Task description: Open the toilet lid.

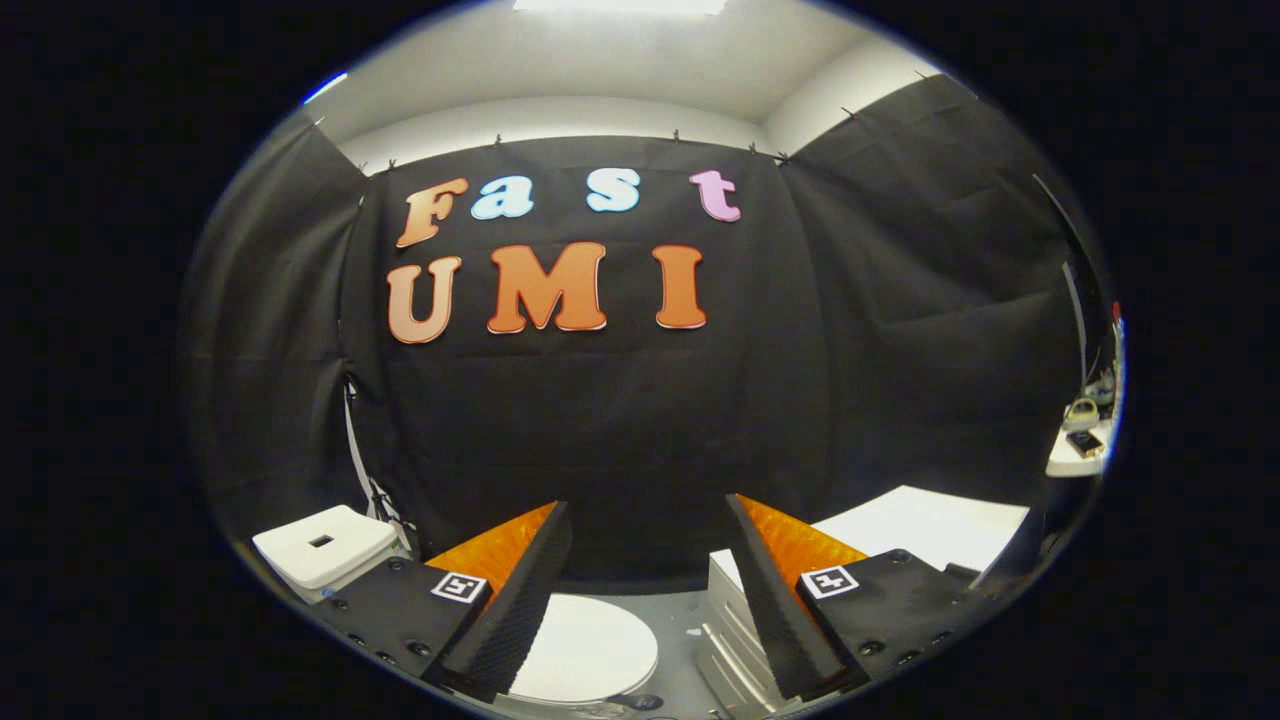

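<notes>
Below the fingers: toilet lid [585, 650] lies flat, still closed | gripper [650, 600] spread wide, holding nothing, hovering above (tank [325, 545] off left) | progress: nothing done, whole lift left

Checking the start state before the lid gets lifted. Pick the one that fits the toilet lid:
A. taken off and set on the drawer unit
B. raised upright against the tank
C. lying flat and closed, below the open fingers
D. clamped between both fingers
C. The toilet lid lies flat and closed, with the hand-held gripper open above it, fingers apart and touching nothing.
</notes>
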Motion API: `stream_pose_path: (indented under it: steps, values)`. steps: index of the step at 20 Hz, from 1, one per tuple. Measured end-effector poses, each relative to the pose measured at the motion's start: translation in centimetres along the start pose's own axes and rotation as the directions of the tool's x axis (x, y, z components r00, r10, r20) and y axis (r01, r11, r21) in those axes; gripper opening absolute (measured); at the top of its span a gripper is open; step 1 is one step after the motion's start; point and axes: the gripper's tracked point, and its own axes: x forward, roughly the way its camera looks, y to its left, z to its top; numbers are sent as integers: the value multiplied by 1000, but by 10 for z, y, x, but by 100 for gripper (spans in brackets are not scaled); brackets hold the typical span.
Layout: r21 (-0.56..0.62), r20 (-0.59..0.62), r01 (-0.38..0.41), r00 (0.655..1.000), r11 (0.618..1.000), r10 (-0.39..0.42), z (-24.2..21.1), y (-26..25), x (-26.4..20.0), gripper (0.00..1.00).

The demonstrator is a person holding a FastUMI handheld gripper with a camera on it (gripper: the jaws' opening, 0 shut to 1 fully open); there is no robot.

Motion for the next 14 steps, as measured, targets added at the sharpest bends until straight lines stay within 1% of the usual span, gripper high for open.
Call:
stream_pose_path:
  steps: [2,4,9,14]
  values:
    - [43,-31,53,998,998,-52,-34,-6,1,99]
    - [69,-55,87,995,994,-83,-66,-7,1,99]
    - [79,-99,117,989,990,-109,-139,-14,-5,98]
    - [73,-172,175,972,982,-161,-209,-27,-13,98]
